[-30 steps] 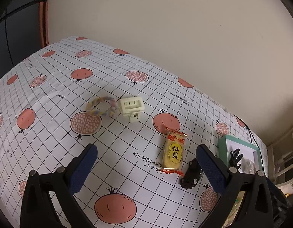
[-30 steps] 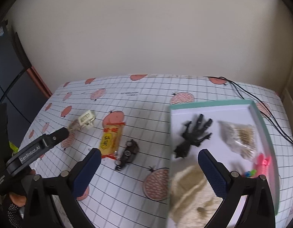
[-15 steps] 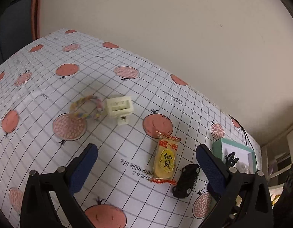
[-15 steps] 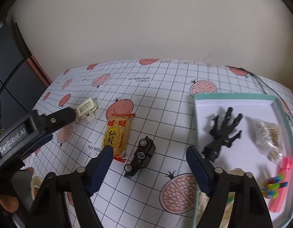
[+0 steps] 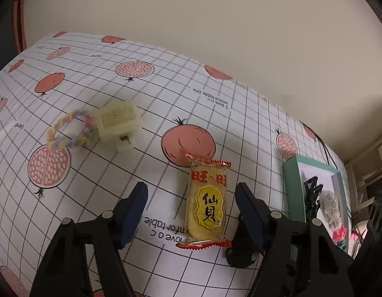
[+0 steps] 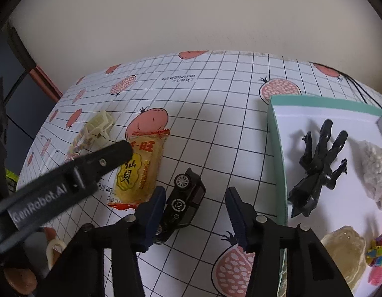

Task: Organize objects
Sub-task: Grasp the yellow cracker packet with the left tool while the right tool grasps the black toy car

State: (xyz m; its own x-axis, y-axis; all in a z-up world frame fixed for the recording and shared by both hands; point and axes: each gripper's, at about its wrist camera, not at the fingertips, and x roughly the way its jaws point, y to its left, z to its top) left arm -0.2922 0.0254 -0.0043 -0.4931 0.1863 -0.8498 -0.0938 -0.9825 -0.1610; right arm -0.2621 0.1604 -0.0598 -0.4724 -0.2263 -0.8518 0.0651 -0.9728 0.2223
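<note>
Your left tongs (image 5: 191, 212) are gaping wide around the yellow foil-wrapped cracker packet (image 5: 207, 204) — its long axis running along the fingers; right tongs (image 6: 195, 212), also wide, are straddling the black toy car (image 6: 182, 201).

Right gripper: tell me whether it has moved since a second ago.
Yes. The right gripper has shifted left, away from the teal tray, and now sits over the black toy car.

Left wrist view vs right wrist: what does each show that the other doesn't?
Left wrist only: the braided rope ring seen whole, and the left claw open, straddling the snack packet.
Right wrist only: the toy car in full, the right claw open, and the pale lump in the tray.
Both: snack packet, cream plastic block, tray, black hand-shaped toy.
</note>
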